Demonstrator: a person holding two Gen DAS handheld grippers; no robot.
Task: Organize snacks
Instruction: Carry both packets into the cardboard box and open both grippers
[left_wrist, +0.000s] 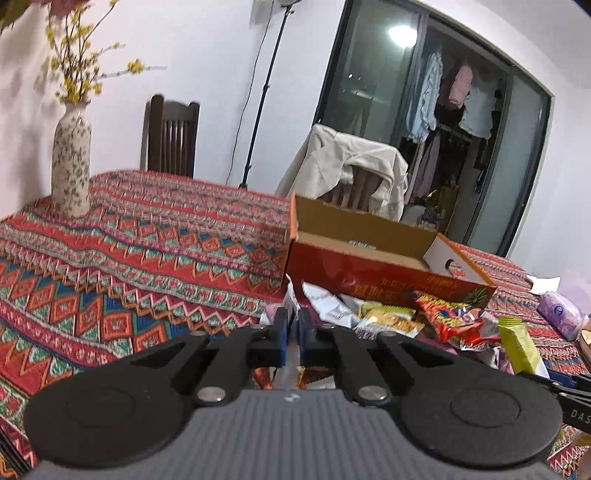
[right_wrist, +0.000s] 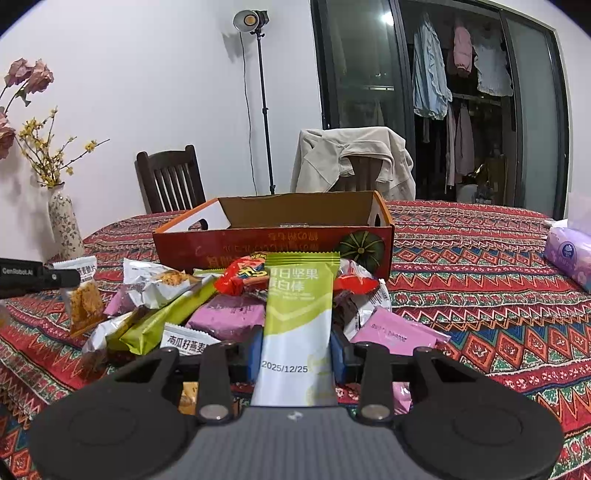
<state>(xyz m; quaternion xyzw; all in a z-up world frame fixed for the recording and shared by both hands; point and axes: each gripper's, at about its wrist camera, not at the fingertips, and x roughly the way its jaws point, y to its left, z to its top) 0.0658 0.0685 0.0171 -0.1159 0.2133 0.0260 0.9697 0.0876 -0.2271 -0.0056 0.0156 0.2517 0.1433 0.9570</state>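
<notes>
Only right wrist view shows right tool (right_wrist: 297, 350) clamping green packet (right_wrist: 297, 321).

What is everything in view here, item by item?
red cardboard box: one, red, behind the pile
loose snack packets: many, pink, green, red, silver, heaped before the box
green-and-white snack bar: one, over the pile
clear packet of orange crackers: one, left of the pile
floral ceramic vase: one, cream, table's left end
purple tissue pack: one, table's right edge
dark wooden chair: one, behind the table
beige jacket: one, behind the box
left gripper: black, shut on the crackers
right gripper: black, shut on the bar
</notes>
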